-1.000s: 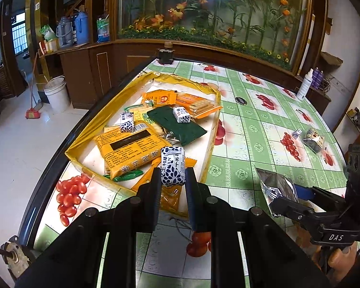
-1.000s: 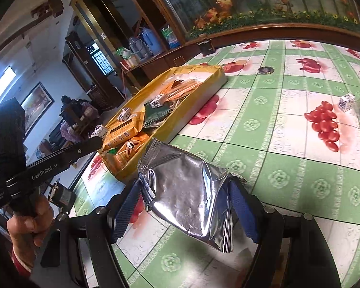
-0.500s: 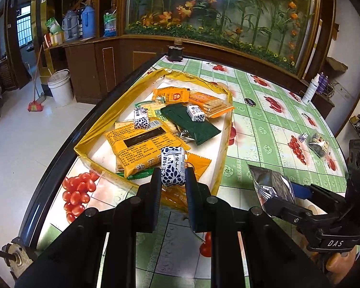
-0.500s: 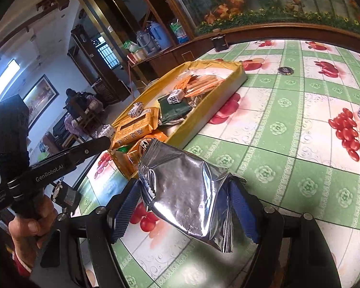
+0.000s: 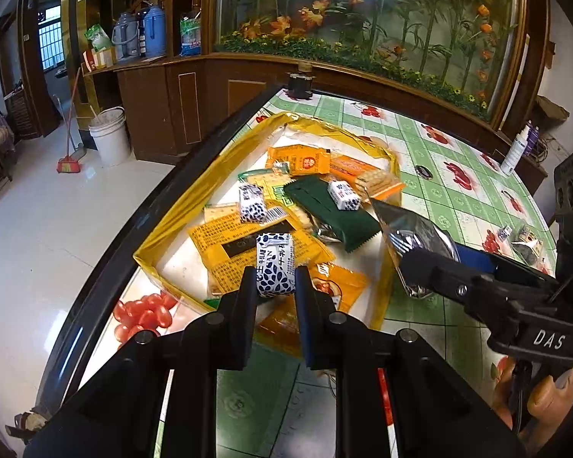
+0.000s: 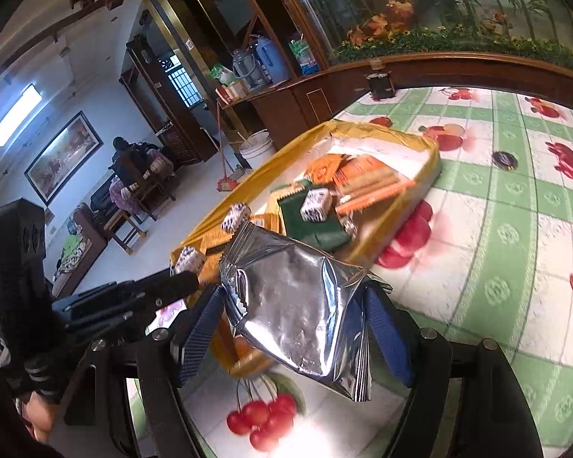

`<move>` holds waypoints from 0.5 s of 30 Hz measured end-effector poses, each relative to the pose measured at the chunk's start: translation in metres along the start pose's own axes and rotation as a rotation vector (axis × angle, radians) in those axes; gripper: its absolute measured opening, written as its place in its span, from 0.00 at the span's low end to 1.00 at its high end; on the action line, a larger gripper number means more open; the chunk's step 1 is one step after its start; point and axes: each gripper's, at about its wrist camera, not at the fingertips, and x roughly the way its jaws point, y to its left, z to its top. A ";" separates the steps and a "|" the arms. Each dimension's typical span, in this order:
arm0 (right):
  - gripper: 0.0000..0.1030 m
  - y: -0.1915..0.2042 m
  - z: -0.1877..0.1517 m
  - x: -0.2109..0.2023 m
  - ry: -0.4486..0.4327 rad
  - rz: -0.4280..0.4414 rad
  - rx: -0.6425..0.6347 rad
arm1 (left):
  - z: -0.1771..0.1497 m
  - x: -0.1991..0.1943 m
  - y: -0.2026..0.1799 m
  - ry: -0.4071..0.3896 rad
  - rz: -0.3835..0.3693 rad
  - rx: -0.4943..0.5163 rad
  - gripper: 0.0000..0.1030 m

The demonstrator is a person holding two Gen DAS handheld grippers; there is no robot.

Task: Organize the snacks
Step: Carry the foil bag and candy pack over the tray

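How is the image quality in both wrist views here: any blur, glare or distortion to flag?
Left wrist view: sharp, strong fisheye bending of the table edge, floor glare at left. Right wrist view: motion blur on the yellow tray and its snacks, glare on the silver packet and on the tablecloth near the cherries.

Left claw [image 5: 275, 290] nearly closed in a grip; right claw [image 6: 292, 320] clamped wide.
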 end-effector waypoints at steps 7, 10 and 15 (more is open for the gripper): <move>0.74 -0.002 0.015 0.013 -0.023 0.016 0.018 | 0.008 0.009 0.010 0.002 0.008 -0.017 0.16; 0.74 -0.006 0.017 0.016 -0.040 0.015 0.042 | 0.012 0.013 0.012 0.002 0.008 -0.025 0.16; 0.74 -0.020 0.017 0.017 -0.056 0.006 0.090 | 0.017 0.018 0.015 0.004 0.005 -0.034 0.16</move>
